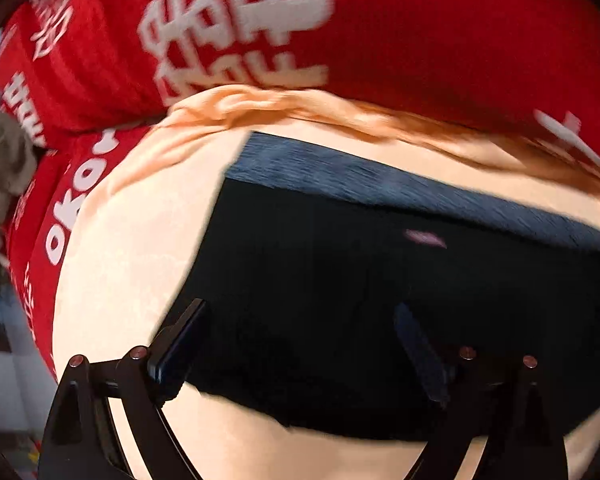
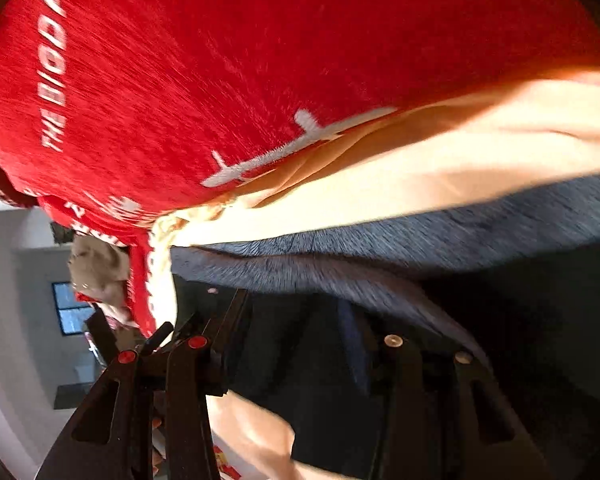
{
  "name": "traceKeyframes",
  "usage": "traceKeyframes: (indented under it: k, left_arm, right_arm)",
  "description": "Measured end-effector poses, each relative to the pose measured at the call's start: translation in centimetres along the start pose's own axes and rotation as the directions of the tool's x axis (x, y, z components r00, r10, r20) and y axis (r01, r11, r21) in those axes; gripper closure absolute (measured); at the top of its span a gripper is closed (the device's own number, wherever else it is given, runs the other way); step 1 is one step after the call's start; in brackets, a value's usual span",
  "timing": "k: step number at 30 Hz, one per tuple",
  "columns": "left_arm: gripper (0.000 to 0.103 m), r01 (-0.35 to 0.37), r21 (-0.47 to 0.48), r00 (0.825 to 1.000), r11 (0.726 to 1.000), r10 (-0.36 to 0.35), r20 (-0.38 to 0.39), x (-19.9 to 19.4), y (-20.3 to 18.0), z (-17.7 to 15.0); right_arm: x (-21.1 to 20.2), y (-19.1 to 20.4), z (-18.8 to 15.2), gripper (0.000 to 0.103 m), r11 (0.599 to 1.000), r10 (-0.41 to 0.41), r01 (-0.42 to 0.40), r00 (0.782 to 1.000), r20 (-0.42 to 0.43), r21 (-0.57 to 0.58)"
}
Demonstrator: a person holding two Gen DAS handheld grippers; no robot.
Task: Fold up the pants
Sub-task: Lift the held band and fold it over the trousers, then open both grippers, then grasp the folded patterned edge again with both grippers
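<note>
Behind pants: red blanket, cream sheet | L fingers wide, empty | R fingers part-open, empty

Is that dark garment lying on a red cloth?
No, the dark pants lie on a cream sheet; the red blanket sits beyond it.

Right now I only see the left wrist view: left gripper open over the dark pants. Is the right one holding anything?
Observer: No. The right gripper is open over the pants, with nothing pinched between its fingers.
Operator: Middle of the pants or an edge?
Observer: An edge. The cream sheet shows bare just below its left finger.
Operator: Anything past the bed on that side?
Observer: A window in a pale wall, beyond the red blanket.
</note>
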State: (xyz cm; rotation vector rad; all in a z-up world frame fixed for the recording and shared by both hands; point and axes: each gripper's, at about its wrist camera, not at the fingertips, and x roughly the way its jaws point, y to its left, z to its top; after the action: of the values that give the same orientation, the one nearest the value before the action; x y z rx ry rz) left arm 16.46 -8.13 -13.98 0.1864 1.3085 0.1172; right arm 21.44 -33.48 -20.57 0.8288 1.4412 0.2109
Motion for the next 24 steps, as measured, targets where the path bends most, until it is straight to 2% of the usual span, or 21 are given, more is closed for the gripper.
traceKeyframes:
  k: [5, 9, 15, 18, 24]
  left_arm:
    - [0.010, 0.108, 0.100, 0.993, 0.989, -0.102, -0.063, -2.8, -5.4, -3.0]
    - [0.010, 0.191, 0.173, 0.978, 0.966, -0.172, -0.121, -5.2, -10.3, -5.5]
    - [0.010, 0.270, 0.285, 0.958, 0.920, -0.226, -0.176, -8.3, -16.5, -8.9]
    - [0.010, 0.293, 0.315, 0.951, 0.903, -0.241, -0.193, -9.3, -18.4, -9.9]
    - [0.010, 0.343, 0.407, 0.938, 0.847, -0.284, -0.198, -11.3, -21.0, -11.3]
  right_arm:
    - [-4.7, -2.3, -4.2, 0.042, 0.999, 0.009, -0.010, 1.000, 0.003, 0.043]
    - [-8.0, -4.3, -8.2, 0.042, 0.998, -0.020, 0.017, 0.999, 0.044, 0.067]
    - [-11.7, -7.8, -13.8, 0.042, 0.983, -0.080, 0.066, 0.993, 0.082, 0.169]
    - [-13.5, -9.9, -16.6, 0.042, 0.971, -0.124, 0.103, 0.989, 0.084, 0.215]
    - [-16.7, -13.0, -23.3, 0.041, 0.932, -0.218, 0.154, 0.961, 0.167, 0.327]
